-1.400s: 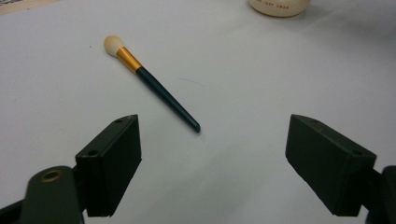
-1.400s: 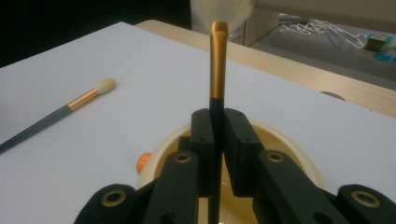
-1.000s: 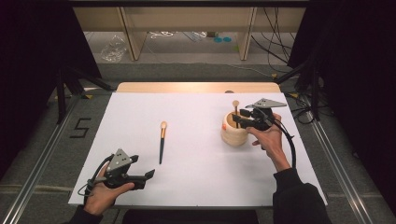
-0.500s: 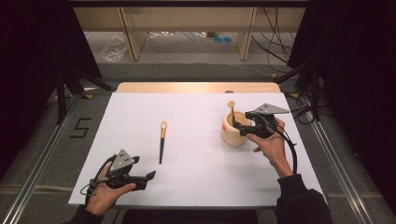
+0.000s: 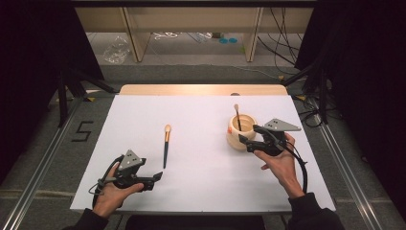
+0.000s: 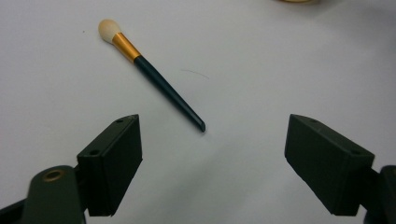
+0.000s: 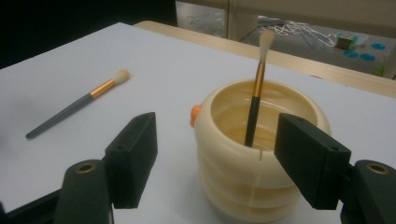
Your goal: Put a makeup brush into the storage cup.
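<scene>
A cream ribbed cup (image 5: 241, 132) (image 7: 259, 158) stands right of the table's middle, with one makeup brush (image 5: 237, 116) (image 7: 256, 100) leaning upright inside it. My right gripper (image 5: 248, 139) (image 7: 215, 156) is open just beside the cup's near side, nothing between its jaws. A second brush (image 5: 166, 145) (image 6: 150, 73) (image 7: 74, 104), dark handle, gold ferrule, pale tip, lies flat near the middle. My left gripper (image 5: 154, 178) (image 6: 212, 163) is open at the front left, a short way from that brush's handle end.
The white table top (image 5: 201, 115) has a wooden strip (image 5: 201, 89) along its far edge. Beyond it stand shelves with cables and a plastic bag (image 5: 116, 51) on the floor. Metal rails run along both sides.
My right gripper let go of the brush, which now stands in the cup, and drew back toward the near side. The left gripper has stayed put.
</scene>
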Motion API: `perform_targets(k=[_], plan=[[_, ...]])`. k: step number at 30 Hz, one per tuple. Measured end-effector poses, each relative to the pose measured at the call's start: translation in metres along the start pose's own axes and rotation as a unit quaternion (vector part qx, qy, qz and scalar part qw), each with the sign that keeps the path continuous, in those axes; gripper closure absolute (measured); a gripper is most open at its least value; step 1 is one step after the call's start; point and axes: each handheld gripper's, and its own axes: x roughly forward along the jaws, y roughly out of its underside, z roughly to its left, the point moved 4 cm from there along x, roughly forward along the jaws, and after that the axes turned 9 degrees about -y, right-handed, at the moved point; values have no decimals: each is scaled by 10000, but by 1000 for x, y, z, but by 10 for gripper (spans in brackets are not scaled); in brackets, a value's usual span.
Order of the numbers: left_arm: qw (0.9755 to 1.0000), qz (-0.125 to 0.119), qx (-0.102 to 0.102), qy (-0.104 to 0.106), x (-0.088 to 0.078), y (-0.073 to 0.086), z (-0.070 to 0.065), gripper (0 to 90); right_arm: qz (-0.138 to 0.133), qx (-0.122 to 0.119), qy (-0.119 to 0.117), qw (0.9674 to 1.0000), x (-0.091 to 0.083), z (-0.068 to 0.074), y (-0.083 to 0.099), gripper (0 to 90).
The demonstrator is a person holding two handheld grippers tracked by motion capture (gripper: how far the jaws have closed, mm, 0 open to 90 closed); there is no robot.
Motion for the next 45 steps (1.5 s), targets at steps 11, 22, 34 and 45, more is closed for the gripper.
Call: perform_targets(k=[11, 22, 34, 45], plan=[[9997, -151, -164, -77, 4, -5, 2, 181, -72, -111, -95, 9999, -7, 14, 11, 223], [9999, -120, -52, -12, 9, -8, 6, 165, 29, -17, -150, 9999, -12, 28, 21, 168], [9998, 37, 96, -156, 30, -25, 11, 170, 230, 109, -218, 9994, -20, 33, 34, 167], [9988, 358, 239, -239, 47, -34, 17, 183, 159, 122, -260, 9995, -25, 38, 40, 166]])
